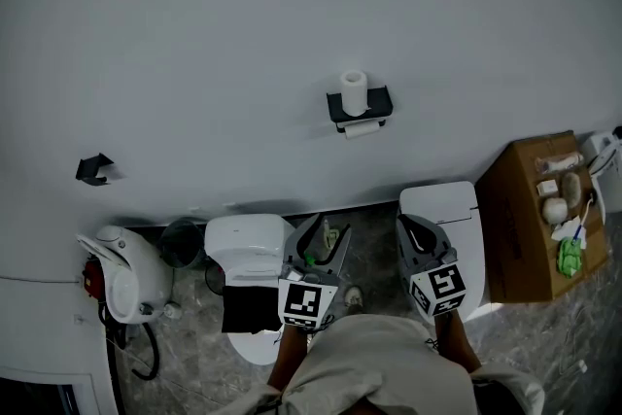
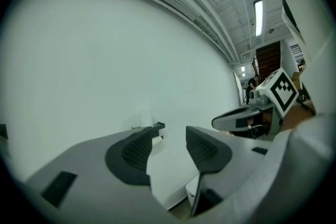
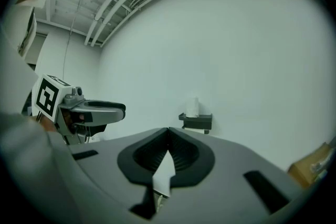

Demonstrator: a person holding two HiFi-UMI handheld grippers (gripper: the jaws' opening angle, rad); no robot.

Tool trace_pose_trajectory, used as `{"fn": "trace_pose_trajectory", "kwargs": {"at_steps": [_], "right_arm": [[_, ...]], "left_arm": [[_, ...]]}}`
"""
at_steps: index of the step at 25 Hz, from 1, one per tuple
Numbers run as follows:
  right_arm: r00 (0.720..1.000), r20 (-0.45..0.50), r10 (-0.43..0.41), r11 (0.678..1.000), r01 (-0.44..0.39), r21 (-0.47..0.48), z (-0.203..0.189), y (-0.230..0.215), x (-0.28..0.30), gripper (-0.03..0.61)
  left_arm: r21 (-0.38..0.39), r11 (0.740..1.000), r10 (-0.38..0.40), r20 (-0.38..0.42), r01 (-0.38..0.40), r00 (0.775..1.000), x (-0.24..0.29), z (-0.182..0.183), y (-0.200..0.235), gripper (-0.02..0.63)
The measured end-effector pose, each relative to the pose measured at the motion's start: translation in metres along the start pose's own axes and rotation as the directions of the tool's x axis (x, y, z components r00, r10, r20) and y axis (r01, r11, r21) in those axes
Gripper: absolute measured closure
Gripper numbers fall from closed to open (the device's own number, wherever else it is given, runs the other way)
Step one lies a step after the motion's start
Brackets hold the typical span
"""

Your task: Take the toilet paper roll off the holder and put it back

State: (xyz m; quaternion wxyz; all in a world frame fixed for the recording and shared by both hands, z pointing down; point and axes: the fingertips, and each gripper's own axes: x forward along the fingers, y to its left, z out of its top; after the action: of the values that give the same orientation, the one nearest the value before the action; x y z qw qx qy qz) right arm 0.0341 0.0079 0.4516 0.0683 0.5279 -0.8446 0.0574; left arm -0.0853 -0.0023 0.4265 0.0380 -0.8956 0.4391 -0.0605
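Observation:
A white toilet paper roll (image 1: 354, 92) stands upright on top of the black wall holder (image 1: 360, 109), and a second roll (image 1: 362, 128) hangs under it. The right gripper view shows the same roll (image 3: 193, 106) and holder (image 3: 196, 121) far ahead. My left gripper (image 1: 328, 230) is low near my body, well short of the wall, with its jaws apart and nothing between them (image 2: 169, 136). My right gripper (image 1: 416, 236) is beside it at the same height. Its tips (image 3: 168, 131) touch and hold nothing.
Below the wall stand a white toilet (image 1: 248, 248) at the left and another white fixture (image 1: 447, 209) at the right. A cardboard box (image 1: 530, 209) with small items sits far right. A black hook (image 1: 94, 169), a white appliance (image 1: 121, 272) and a small bin (image 1: 182, 243) are at the left.

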Motion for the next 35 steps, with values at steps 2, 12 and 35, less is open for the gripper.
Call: {"fn": "trace_pose_trajectory", "kwargs": {"at_steps": [2, 12, 35], "right_arm": [[1.0, -0.006, -0.012, 1.0, 0.012, -0.001, 0.0, 0.0, 0.008, 0.581], [0.996, -0.021, -0.081, 0.997, 0.081, -0.001, 0.003, -0.001, 0.041, 0.581], [0.997, -0.028, -0.069, 0.997, 0.069, -0.017, 0.007, -0.001, 0.088, 0.581]], "left_arm": [[-0.005, 1.0, -0.01, 0.007, 0.01, 1.0, 0.005, -0.002, 0.008, 0.403], [-0.018, 0.997, -0.075, 0.035, 0.075, 0.997, 0.032, -0.007, 0.043, 0.403], [-0.039, 0.997, -0.07, 0.024, 0.07, 0.997, 0.056, -0.021, 0.082, 0.403]]}}
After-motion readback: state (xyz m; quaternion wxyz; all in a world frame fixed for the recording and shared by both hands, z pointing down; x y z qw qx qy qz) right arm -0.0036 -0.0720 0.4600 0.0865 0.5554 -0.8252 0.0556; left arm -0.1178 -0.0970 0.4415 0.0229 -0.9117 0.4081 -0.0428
